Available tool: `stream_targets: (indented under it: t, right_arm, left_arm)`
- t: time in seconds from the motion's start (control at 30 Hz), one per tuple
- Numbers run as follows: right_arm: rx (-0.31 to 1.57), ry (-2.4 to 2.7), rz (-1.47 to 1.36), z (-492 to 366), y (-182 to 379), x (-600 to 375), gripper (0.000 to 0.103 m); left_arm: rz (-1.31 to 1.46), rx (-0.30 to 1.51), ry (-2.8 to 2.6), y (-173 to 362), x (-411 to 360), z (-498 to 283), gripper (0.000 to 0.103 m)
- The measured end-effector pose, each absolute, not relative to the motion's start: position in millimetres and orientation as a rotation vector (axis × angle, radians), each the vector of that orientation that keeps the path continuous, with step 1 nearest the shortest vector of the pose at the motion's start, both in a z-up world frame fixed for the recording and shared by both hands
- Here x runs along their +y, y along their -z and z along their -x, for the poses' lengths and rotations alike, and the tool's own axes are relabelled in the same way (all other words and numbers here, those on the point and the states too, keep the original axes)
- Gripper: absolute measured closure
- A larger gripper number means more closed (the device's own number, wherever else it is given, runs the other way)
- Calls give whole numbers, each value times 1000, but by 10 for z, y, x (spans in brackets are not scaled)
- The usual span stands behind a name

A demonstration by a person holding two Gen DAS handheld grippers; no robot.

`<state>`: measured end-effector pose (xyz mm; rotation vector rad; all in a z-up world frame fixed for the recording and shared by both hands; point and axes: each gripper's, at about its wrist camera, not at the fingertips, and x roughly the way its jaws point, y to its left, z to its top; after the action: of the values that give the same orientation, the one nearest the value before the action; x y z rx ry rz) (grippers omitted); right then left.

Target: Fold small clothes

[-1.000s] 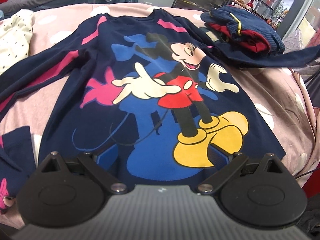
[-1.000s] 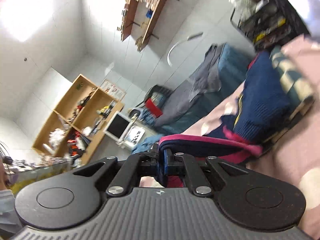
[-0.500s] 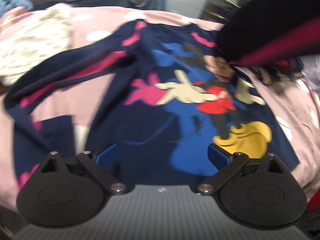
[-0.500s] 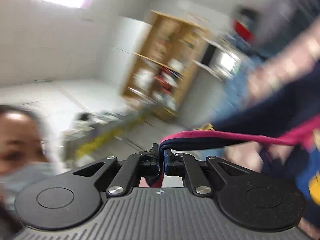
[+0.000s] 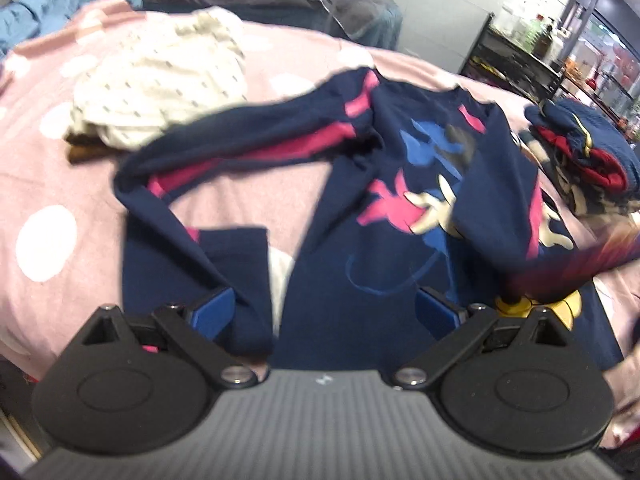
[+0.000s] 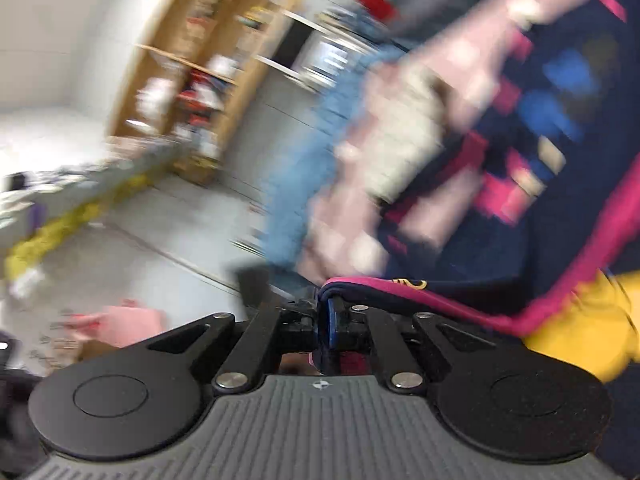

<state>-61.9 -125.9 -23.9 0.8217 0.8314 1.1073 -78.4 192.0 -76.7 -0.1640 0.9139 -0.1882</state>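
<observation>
Soft cloth sweatshirt, matt plastic claw

**Left wrist view: sweater partly folded on bed**

Left gripper above the near hem, jaws wide apart, nothing between them. Navy cartoon-print sweater lies on the pink dotted bedspread. Its right sleeve is laid across the print; its cuff end is motion-blurred. The other sleeve stretches leftward. Cream dotted garment behind; folded navy-red pile at right.
</observation>
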Motion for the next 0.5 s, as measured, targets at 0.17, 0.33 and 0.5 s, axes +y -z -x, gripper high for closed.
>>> stream_targets:
  t: [0.17,0.33,0.5]
  right_arm:
    - [872,-1117,-694,635,349,-954,91]
    - [1159,-971,-604,633,1242,-540,73]
    - [1159,-936,-521,687,1147,-587,16]
  left_arm:
    - [191,871,89,683,2141,815,4]
    - [188,913,30,757,2290,860,4]
    - [218,923,177,812,2165,920,5]
